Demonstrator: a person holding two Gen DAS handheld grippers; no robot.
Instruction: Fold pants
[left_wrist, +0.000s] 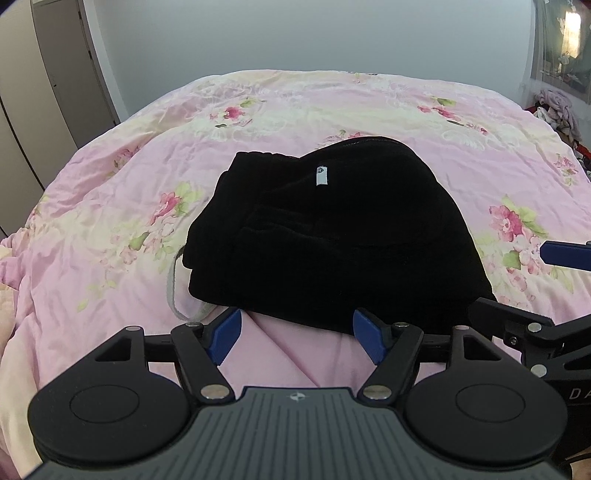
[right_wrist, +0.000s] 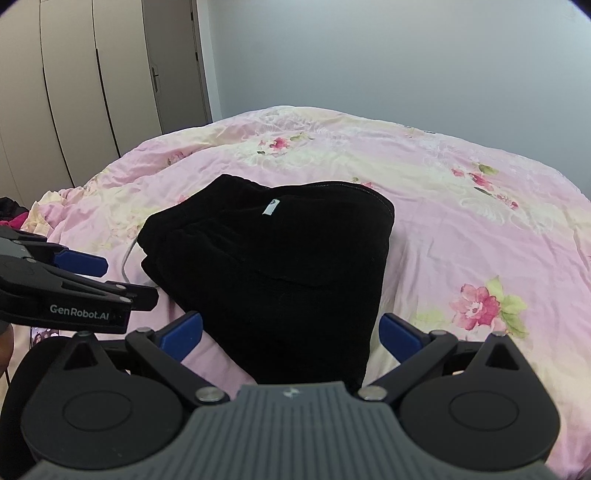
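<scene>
Black pants (left_wrist: 332, 236) lie folded into a thick bundle on the pink floral bedspread (left_wrist: 110, 221), with a small white label (left_wrist: 321, 174) on top. They show in the right wrist view too (right_wrist: 273, 266). My left gripper (left_wrist: 297, 332) is open and empty, just short of the bundle's near edge. My right gripper (right_wrist: 291, 332) is open and empty, its blue fingers either side of the bundle's near corner, above it. Each gripper appears at the edge of the other's view: the right one (left_wrist: 554, 295), the left one (right_wrist: 74, 280).
A grey strap or cord (left_wrist: 175, 295) sticks out from under the pants on the left. Wardrobe doors (right_wrist: 92, 92) stand left of the bed. Piled clothes (left_wrist: 557, 110) lie at the far right. The bedspread (right_wrist: 480, 221) stretches beyond the bundle.
</scene>
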